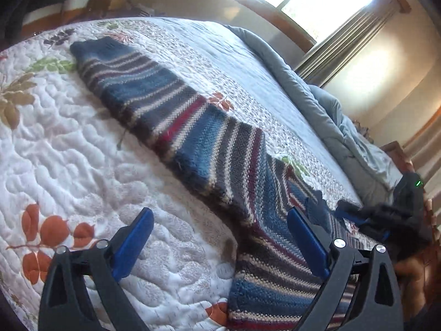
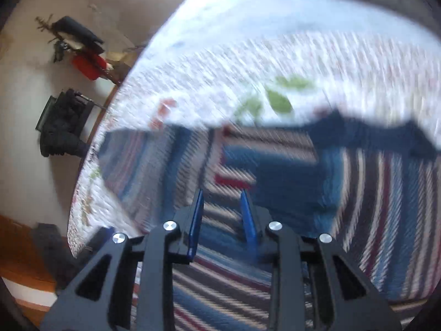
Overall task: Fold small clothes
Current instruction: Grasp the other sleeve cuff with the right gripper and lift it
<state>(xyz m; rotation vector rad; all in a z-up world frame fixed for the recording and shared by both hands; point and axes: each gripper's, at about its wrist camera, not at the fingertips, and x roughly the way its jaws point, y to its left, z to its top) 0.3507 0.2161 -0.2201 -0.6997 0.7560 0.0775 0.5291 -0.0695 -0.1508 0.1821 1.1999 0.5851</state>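
striped sweater [image 1: 209, 149] beyond wide left claw [image 1: 220, 218]

sweater [image 1: 198, 138]: coarse striped knit wool | quilt [image 1: 82, 151] under sweater: puckered stitched cotton, matt | left gripper [image 1: 220, 220]: matt black plastic, shiny metal screws

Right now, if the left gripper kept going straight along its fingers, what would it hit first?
Probably the striped knitted sweater lying on the white quilted bedspread; the open left gripper points at its near edge, though depth is unclear.
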